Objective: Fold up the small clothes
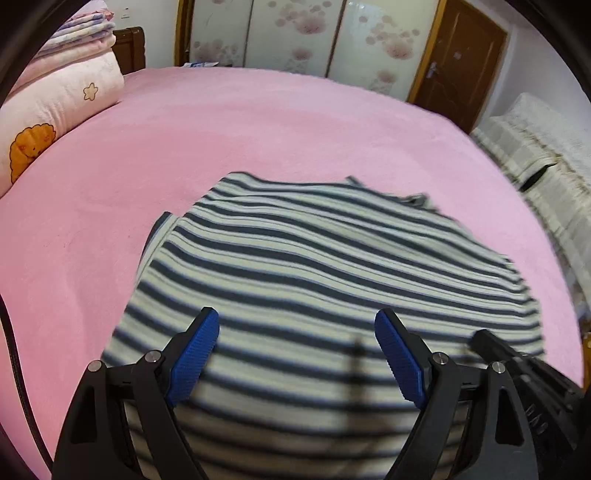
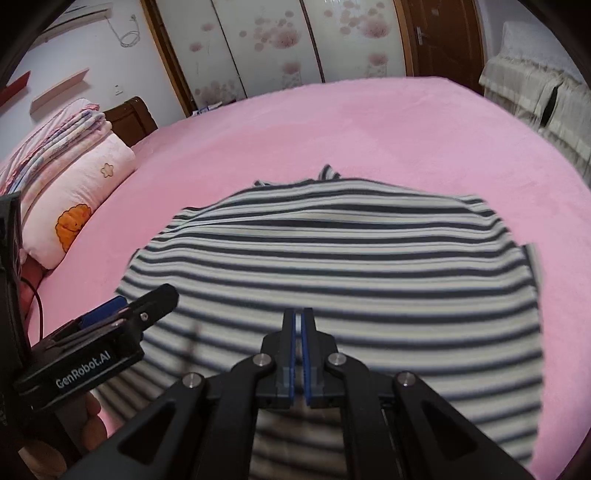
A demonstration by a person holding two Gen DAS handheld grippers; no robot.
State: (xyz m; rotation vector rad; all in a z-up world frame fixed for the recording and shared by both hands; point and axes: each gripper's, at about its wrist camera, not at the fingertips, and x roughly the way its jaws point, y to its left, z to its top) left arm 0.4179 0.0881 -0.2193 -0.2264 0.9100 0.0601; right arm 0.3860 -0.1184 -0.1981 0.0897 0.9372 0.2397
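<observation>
A striped garment (image 1: 314, 266) in dark blue and cream lies on the pink bed, its near part rising up to the cameras. It fills the middle of the right wrist view (image 2: 332, 258) too. My left gripper (image 1: 295, 325) is open, its blue pads wide apart above the cloth, holding nothing. My right gripper (image 2: 298, 314) is shut with its pads pressed together; the cloth appears to hang from it, though the pinch itself is hard to see. The left gripper also shows at the lower left of the right wrist view (image 2: 147, 301).
The pink bed sheet (image 1: 258, 129) stretches far and to the left. Pink pillows (image 1: 55, 99) and folded bedding are stacked at the left by the headboard. A cream covered seat (image 1: 535, 155) stands at the right. Flowered wardrobe doors (image 1: 295, 33) and a brown door stand beyond the bed.
</observation>
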